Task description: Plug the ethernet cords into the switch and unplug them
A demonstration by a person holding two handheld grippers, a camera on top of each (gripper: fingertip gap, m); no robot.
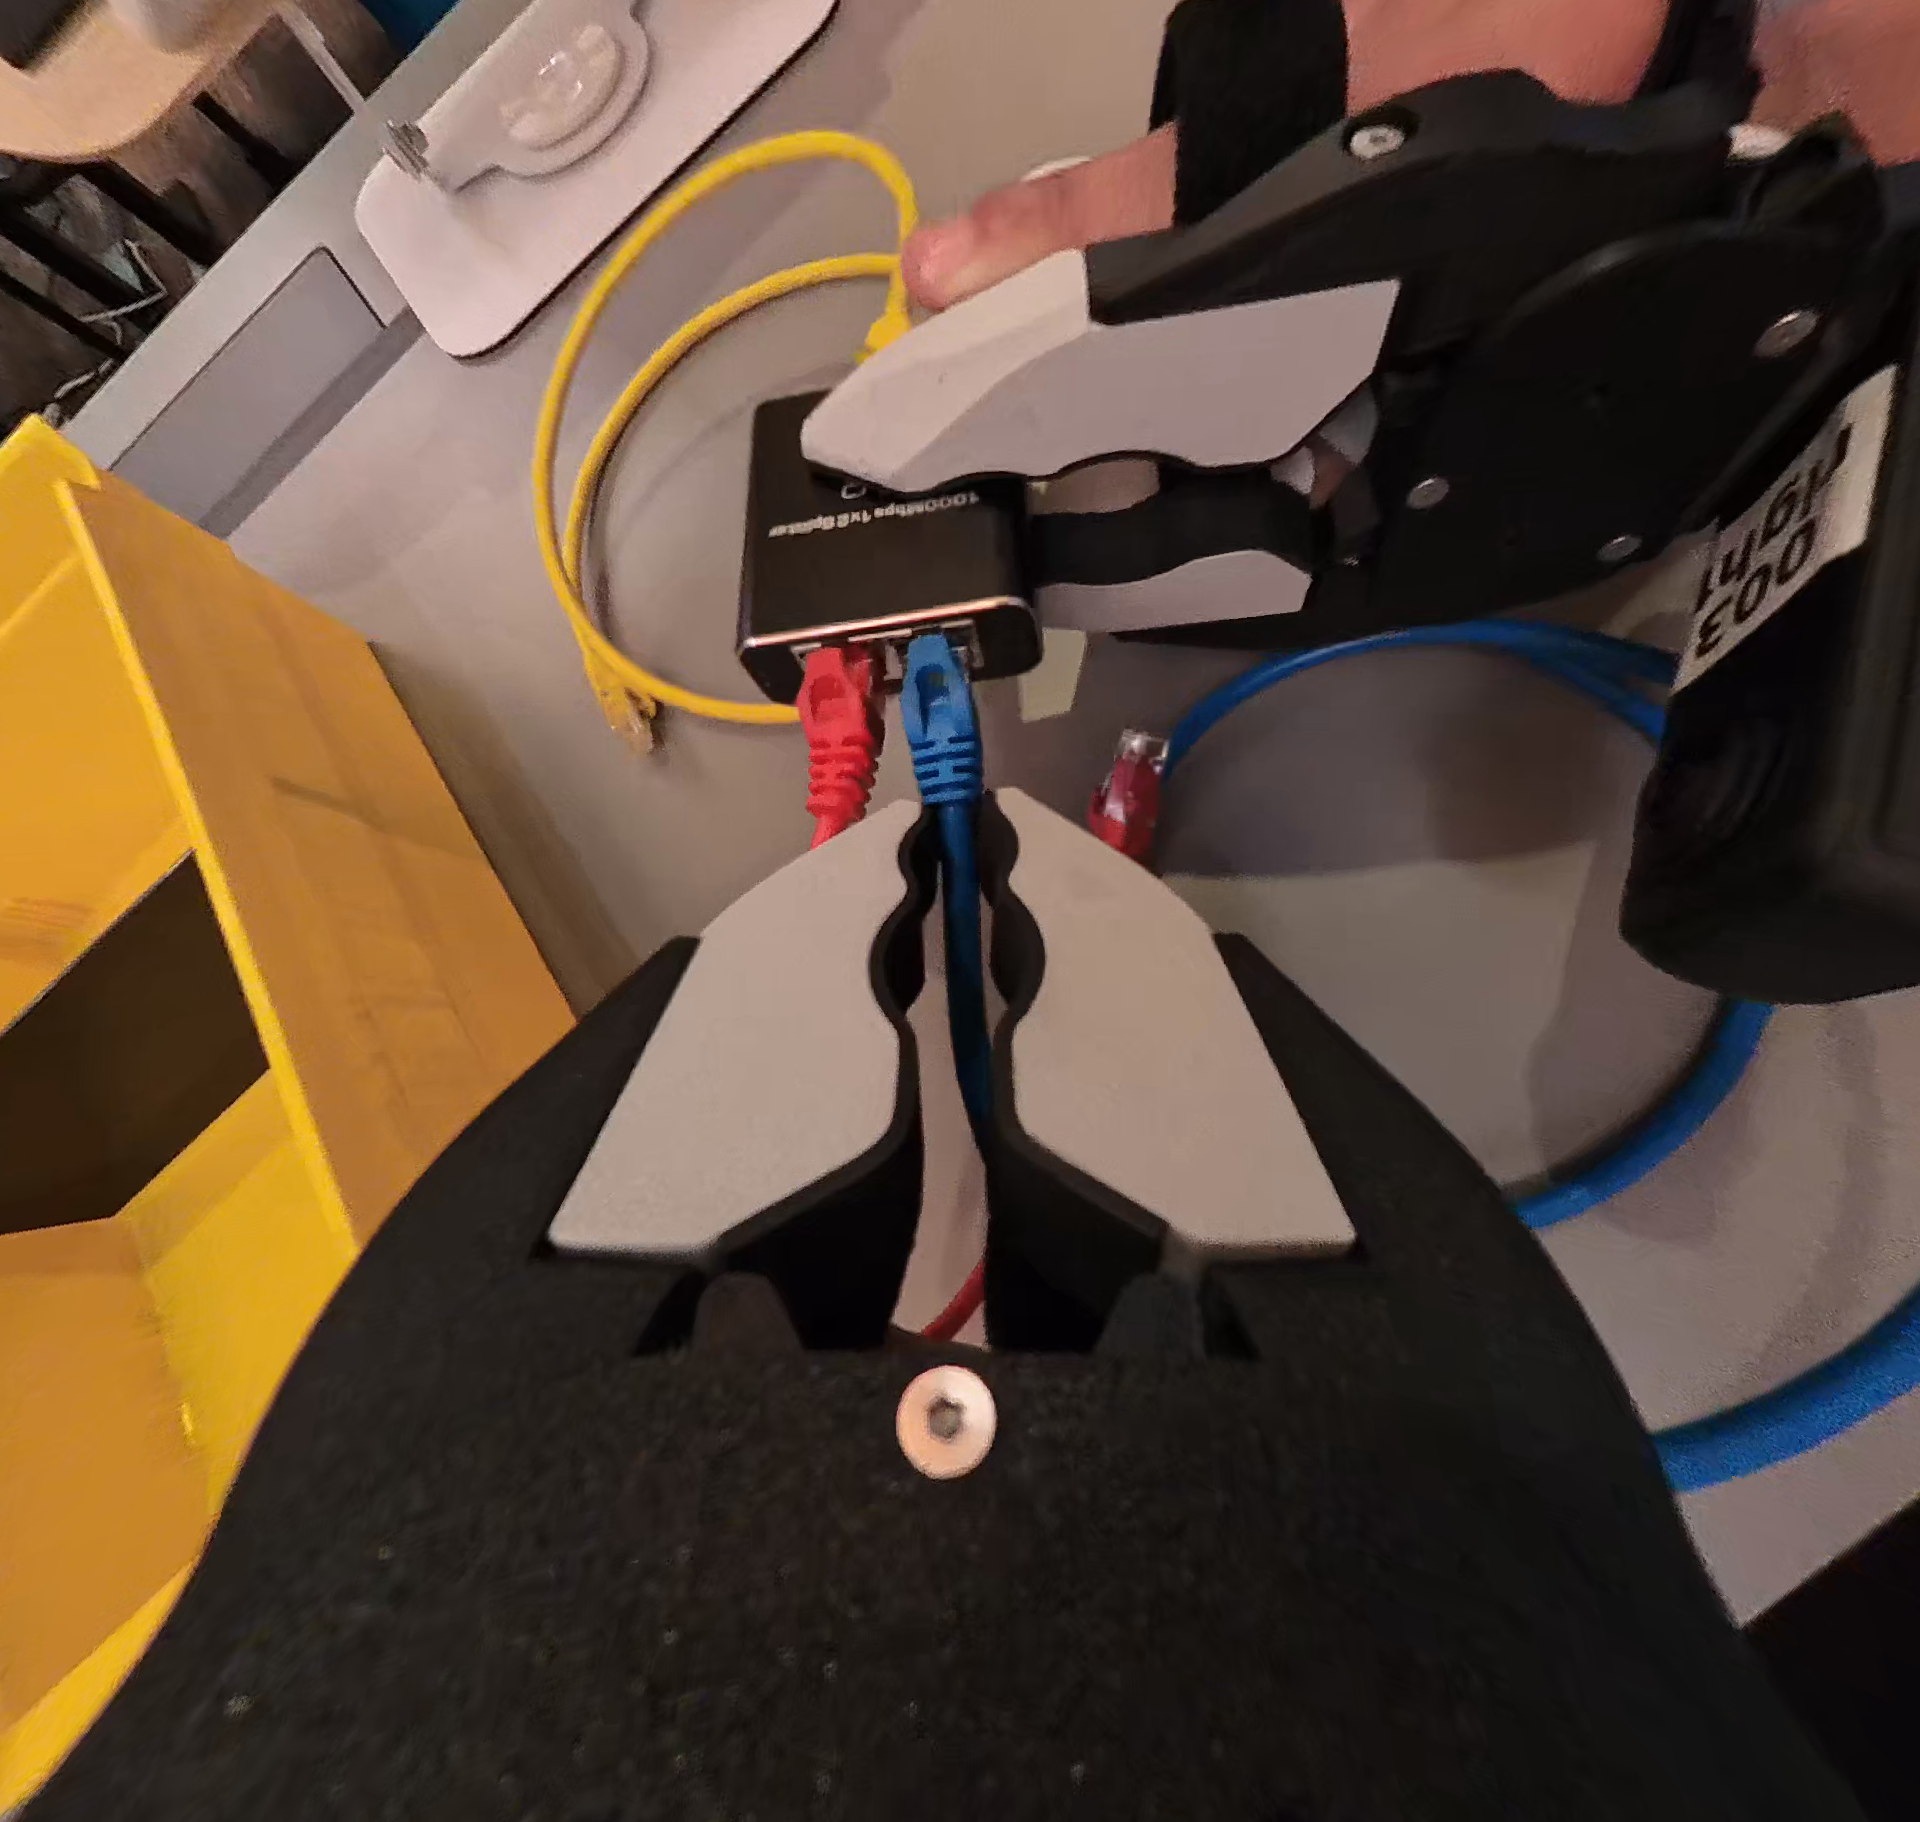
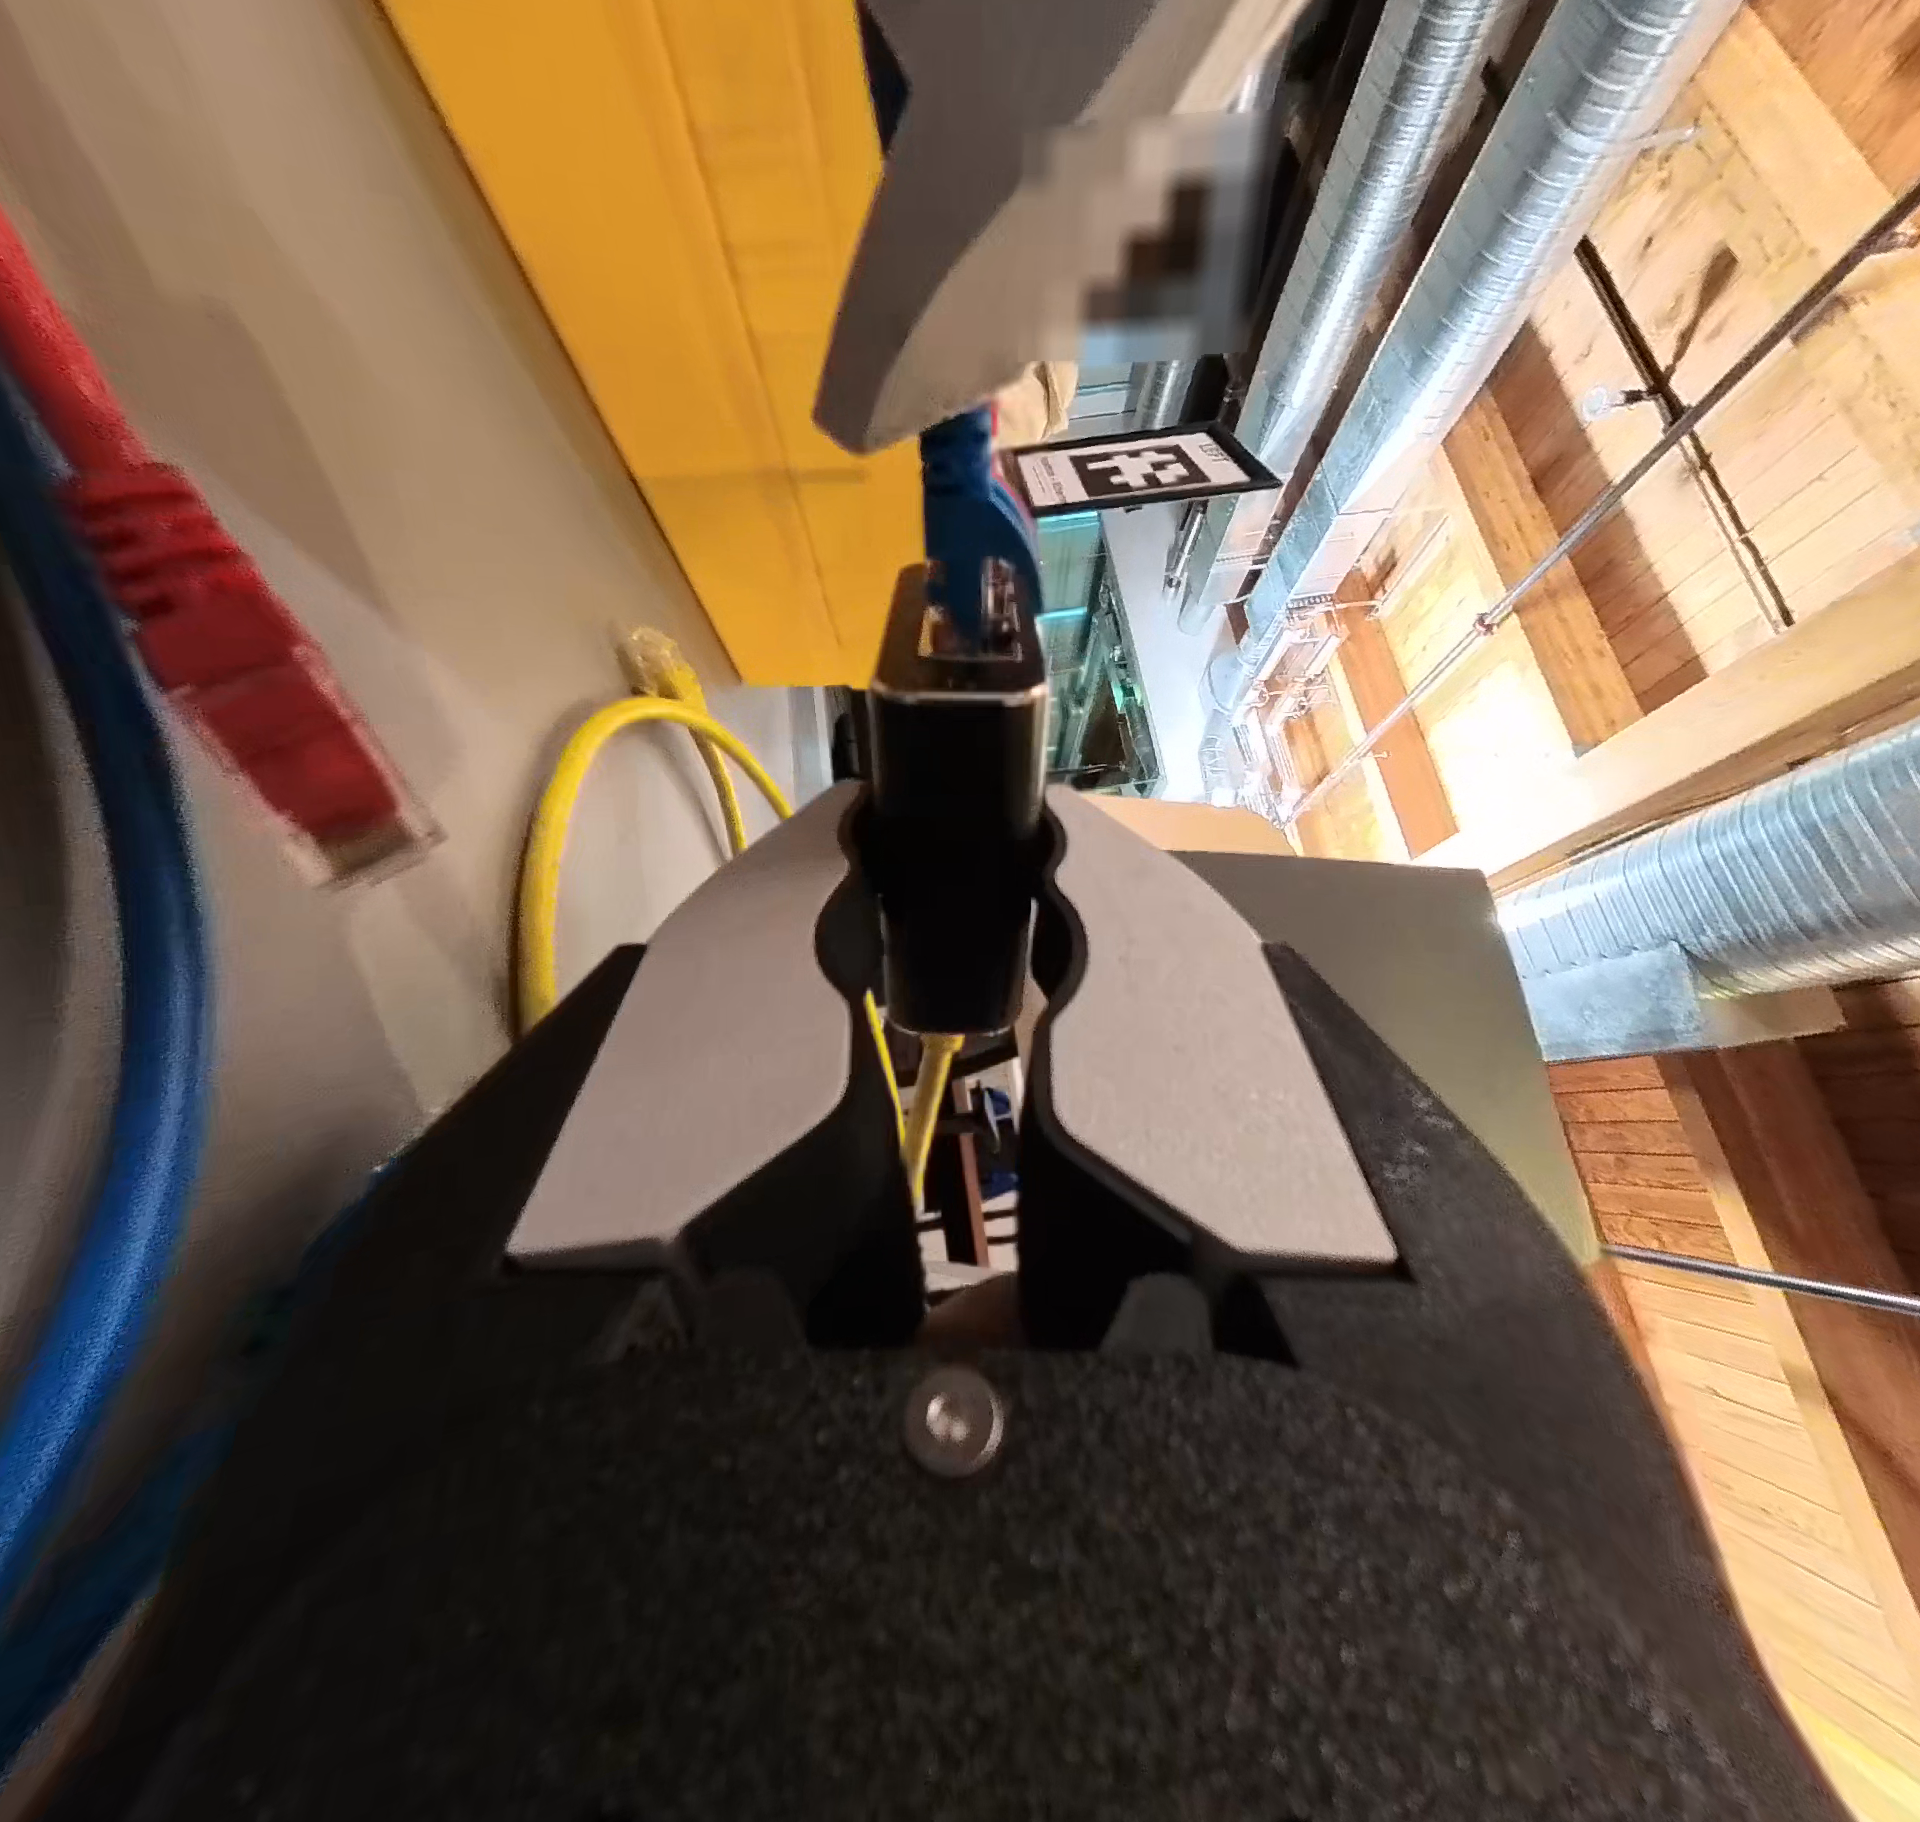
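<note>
The black switch [image 1: 883,567] is off the grey table, clamped in my right gripper [image 1: 930,499], which reaches in from the right. In the right wrist view my right gripper [image 2: 956,816] is shut on the switch [image 2: 956,733]. A red plug [image 1: 836,733] and a blue plug [image 1: 940,723] sit side by side in its front ports. My left gripper [image 1: 961,837] is shut on the blue cord [image 1: 961,941] just behind its plug. The blue plug [image 2: 966,525] shows beyond the switch, under a grey left finger [image 2: 987,214]. A yellow plug [image 1: 883,333] meets the switch's far end.
A yellow cord [image 1: 582,442] loops on the table with a loose plug [image 1: 629,712]. A loose red plug [image 1: 1127,796] lies right of the switch. The blue cord coils at right [image 1: 1662,1149]. A yellow bin [image 1: 156,837] stands left. A white stand base [image 1: 603,110] sits behind. Across from one pair of fingers to the other is roughly 6 cm.
</note>
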